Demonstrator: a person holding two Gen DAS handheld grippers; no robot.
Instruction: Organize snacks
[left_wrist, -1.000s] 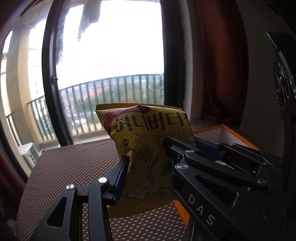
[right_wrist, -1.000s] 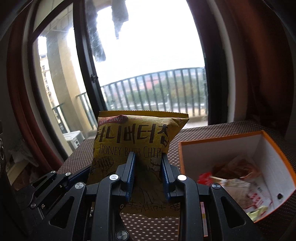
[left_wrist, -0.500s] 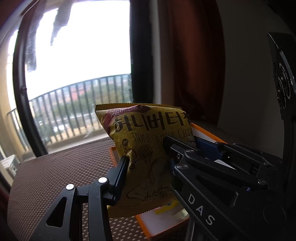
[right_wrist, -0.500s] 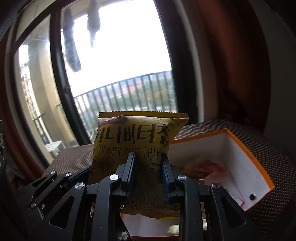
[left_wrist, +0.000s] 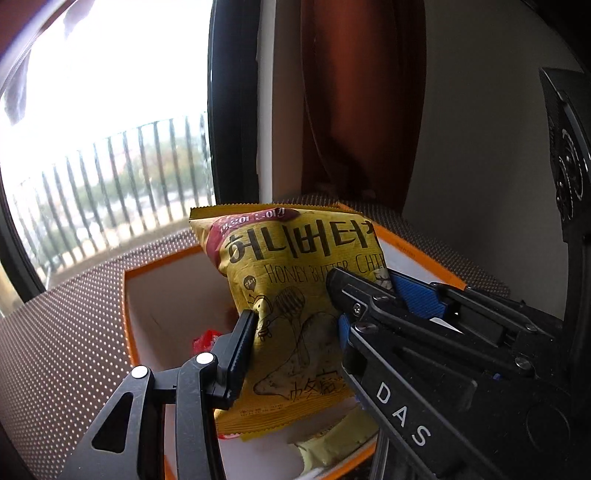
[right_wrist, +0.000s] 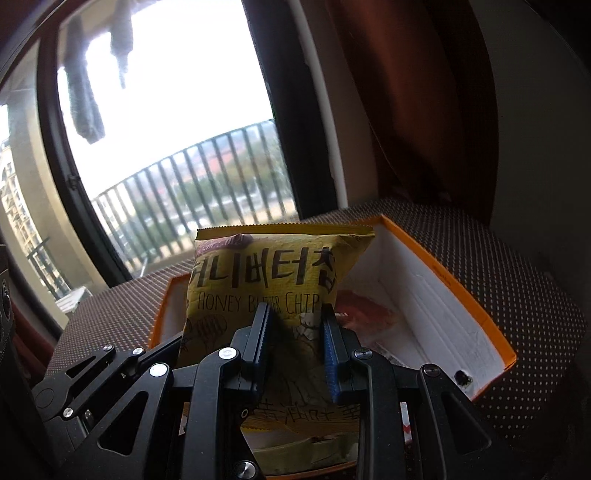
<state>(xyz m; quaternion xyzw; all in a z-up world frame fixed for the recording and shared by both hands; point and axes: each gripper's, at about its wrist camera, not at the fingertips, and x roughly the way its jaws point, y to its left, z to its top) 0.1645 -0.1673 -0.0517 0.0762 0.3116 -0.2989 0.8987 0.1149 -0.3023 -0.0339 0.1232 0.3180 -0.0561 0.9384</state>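
Observation:
A yellow Honey Butter Chip bag (left_wrist: 291, 306) is held upright over an open orange-rimmed white box (left_wrist: 127, 295). My left gripper (left_wrist: 295, 325) is shut on the bag's lower half. My right gripper (right_wrist: 295, 325) is also shut on the same bag (right_wrist: 266, 273), its blue pads pinching the bag's middle. The box (right_wrist: 443, 280) lies under and behind the bag. It holds a red packet (left_wrist: 205, 339), a reddish-brown packet (right_wrist: 365, 310) and a pale yellow-green packet (left_wrist: 340, 439).
The box stands on a brown dotted tablecloth (left_wrist: 62, 332). A big window with a balcony railing (right_wrist: 192, 192) is behind. A dark red curtain (left_wrist: 354, 110) and a wall stand at the back right.
Both grippers have carried the bag to the right, from beside the box to over its open top. The grip on the bag has not changed.

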